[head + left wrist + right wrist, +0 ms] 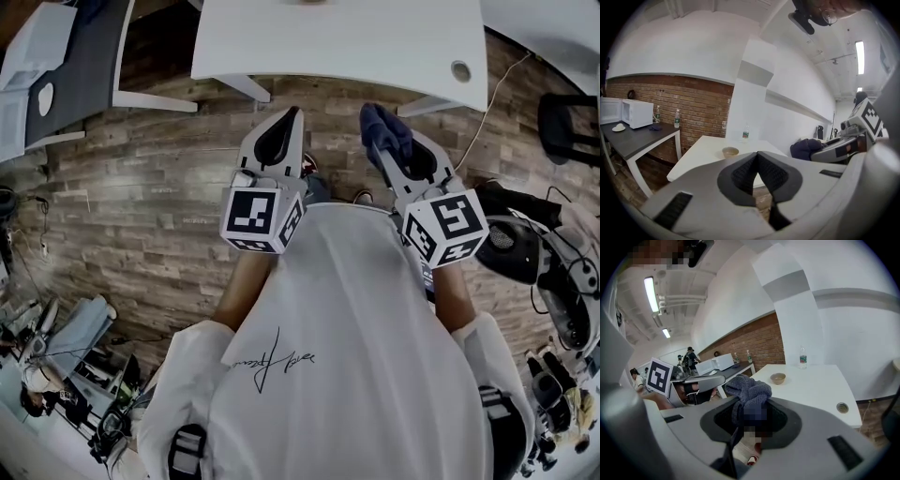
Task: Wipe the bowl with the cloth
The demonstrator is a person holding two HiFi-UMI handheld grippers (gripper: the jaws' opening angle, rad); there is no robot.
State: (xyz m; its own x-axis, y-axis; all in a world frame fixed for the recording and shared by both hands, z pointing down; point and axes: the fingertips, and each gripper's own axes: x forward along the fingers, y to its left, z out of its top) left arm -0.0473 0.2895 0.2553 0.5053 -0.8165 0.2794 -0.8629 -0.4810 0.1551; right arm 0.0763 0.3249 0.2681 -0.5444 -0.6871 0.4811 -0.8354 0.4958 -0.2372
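Left gripper: jaws pressed together, nothing between them.
Right gripper: clamped on a bunched blue-grey cloth.
Bowl: tan, on the white table ahead, well apart from both grippers. Plain in both gripper views; perhaps a sliver at the head view's top edge.

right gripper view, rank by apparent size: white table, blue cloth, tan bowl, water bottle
1. white rectangular table
2. crumpled blue-grey cloth, enlarged by nearness to the camera
3. small tan bowl and clear plastic water bottle look alike; not ranked
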